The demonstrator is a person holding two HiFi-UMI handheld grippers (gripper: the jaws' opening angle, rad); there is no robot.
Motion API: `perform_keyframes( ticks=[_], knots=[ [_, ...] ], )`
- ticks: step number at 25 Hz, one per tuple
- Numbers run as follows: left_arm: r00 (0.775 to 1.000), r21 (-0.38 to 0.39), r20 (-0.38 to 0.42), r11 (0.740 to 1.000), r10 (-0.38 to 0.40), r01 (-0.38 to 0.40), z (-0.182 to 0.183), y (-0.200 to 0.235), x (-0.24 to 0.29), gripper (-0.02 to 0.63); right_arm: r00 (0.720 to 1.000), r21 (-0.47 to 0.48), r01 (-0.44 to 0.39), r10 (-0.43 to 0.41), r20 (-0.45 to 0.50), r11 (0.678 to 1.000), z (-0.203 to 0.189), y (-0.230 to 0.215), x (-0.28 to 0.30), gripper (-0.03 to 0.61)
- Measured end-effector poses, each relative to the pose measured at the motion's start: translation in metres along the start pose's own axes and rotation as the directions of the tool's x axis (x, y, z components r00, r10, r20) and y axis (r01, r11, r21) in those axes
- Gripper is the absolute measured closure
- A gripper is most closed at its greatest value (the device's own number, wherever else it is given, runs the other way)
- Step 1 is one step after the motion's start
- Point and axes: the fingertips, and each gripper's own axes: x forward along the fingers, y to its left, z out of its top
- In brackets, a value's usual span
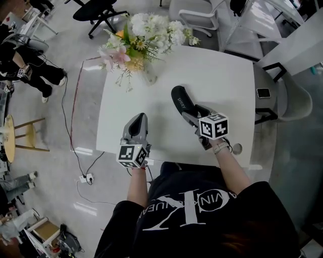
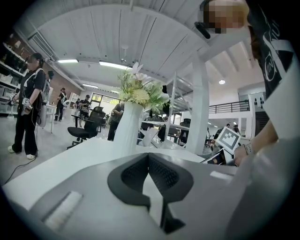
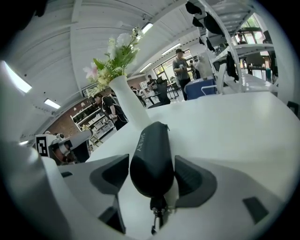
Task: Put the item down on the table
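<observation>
A black zip case with pale lettering lies lengthwise over the middle of the white table. My right gripper is shut on its near end. In the right gripper view the case fills the gap between the two grey pads and points away toward the vase. Whether it rests on the tabletop I cannot tell. My left gripper hovers near the table's front left edge. Its pads meet with nothing between them.
A white vase of flowers stands at the table's far left edge, ahead of both grippers. A phone lies on a seat off the right side. Office chairs stand behind. A person stands at the left, and a cable runs across the floor.
</observation>
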Motion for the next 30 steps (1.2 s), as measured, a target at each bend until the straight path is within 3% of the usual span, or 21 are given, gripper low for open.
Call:
perform_keyframes(
  ticks=[9,15,16,21,25,30],
  knots=[
    [1.0,0.005,0.004,1.0,-0.031,0.031,0.005,-0.005,0.0,0.601,0.996,0.032,0.067,-0.069,0.056,0.997,0.005,-0.016,-0.019,0.298],
    [0.997,0.018,0.016,0.997,-0.078,0.078,0.005,-0.013,0.001,0.601,0.977,0.024,0.109,-0.111,0.182,0.994,0.02,-0.017,-0.049,0.301],
    [0.996,0.022,0.018,0.996,-0.083,0.083,0.007,-0.014,0.001,0.601,0.971,0.01,0.126,-0.125,0.204,0.992,0.022,-0.018,-0.055,0.314],
    [0.994,0.046,0.045,0.994,-0.103,0.1,0.018,-0.016,0.0,0.601,0.922,-0.037,0.227,-0.203,0.329,0.973,0.039,-0.022,-0.087,0.525],
    [0.991,0.067,0.078,0.993,-0.108,0.102,0.034,-0.017,-0.002,0.601,0.889,-0.095,0.255,-0.195,0.413,0.962,0.057,-0.012,-0.108,0.545],
    [0.986,0.09,0.125,0.991,-0.108,0.097,0.055,-0.016,-0.003,0.601,0.87,-0.15,0.271,-0.176,0.461,0.951,0.076,-0.001,-0.12,0.548]
  ],
)
